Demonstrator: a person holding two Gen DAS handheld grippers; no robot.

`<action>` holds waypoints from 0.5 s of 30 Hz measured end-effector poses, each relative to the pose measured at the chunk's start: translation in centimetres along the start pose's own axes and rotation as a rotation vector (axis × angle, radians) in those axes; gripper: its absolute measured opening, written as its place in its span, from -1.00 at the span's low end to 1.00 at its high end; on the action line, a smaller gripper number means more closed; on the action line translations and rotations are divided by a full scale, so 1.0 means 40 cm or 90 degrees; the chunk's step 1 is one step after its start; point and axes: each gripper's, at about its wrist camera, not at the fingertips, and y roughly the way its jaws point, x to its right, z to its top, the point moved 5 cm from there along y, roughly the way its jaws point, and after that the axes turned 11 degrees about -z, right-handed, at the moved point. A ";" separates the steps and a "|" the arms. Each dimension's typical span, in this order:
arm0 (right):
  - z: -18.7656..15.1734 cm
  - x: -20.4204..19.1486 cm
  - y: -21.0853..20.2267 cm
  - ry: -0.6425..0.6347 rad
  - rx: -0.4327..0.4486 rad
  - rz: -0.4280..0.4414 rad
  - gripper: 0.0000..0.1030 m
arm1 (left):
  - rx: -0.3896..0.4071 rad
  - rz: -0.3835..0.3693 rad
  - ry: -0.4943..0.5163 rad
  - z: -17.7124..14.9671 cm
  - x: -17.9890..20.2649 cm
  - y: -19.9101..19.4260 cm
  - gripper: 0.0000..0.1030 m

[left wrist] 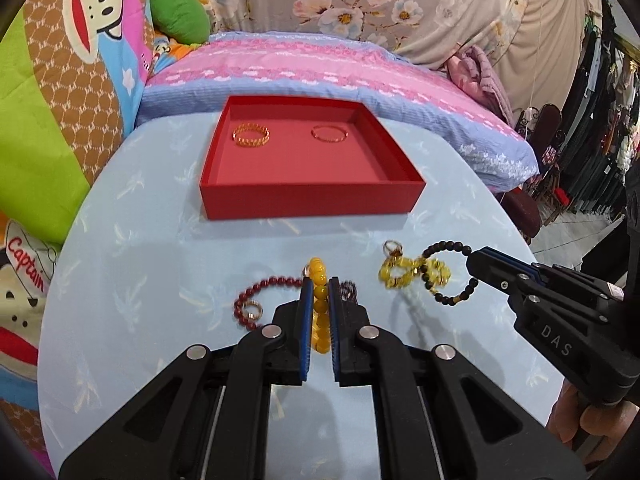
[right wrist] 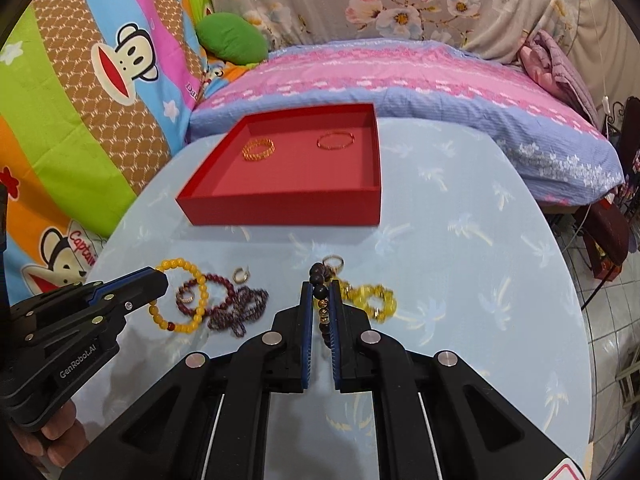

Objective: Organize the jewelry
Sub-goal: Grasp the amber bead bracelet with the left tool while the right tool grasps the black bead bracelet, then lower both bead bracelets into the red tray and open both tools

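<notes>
A red tray on the light blue table holds a gold chain bracelet and a thin red-gold bangle. My left gripper is shut on a yellow bead bracelet. My right gripper is shut on a black bead bracelet. A translucent yellow bracelet, dark red bead bracelets and small rings lie on the table.
A bed with a pink and blue cover stands behind the table. Cartoon-print bedding rises at the left. A clothes rack and tiled floor are at the right.
</notes>
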 end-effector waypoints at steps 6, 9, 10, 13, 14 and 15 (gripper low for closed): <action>0.084 -0.002 0.009 0.012 0.017 0.022 -0.86 | 0.025 0.006 0.008 0.092 -0.013 0.010 -0.86; 0.145 -0.010 0.026 0.007 0.035 0.022 -0.86 | 0.036 0.003 0.010 0.151 -0.024 0.028 -0.86; 0.161 -0.013 0.032 0.005 0.038 0.021 -0.86 | 0.038 0.001 0.011 0.166 -0.027 0.034 -0.86; 0.215 -0.024 0.062 0.000 0.045 0.025 -0.86 | 0.045 -0.005 0.017 0.221 -0.032 0.061 -0.86; 0.236 -0.027 0.074 -0.001 0.047 0.026 -0.85 | 0.048 -0.009 0.018 0.242 -0.034 0.074 -0.86; 0.252 -0.031 0.084 0.000 0.048 0.027 -0.85 | 0.050 -0.010 0.019 0.257 -0.034 0.084 -0.86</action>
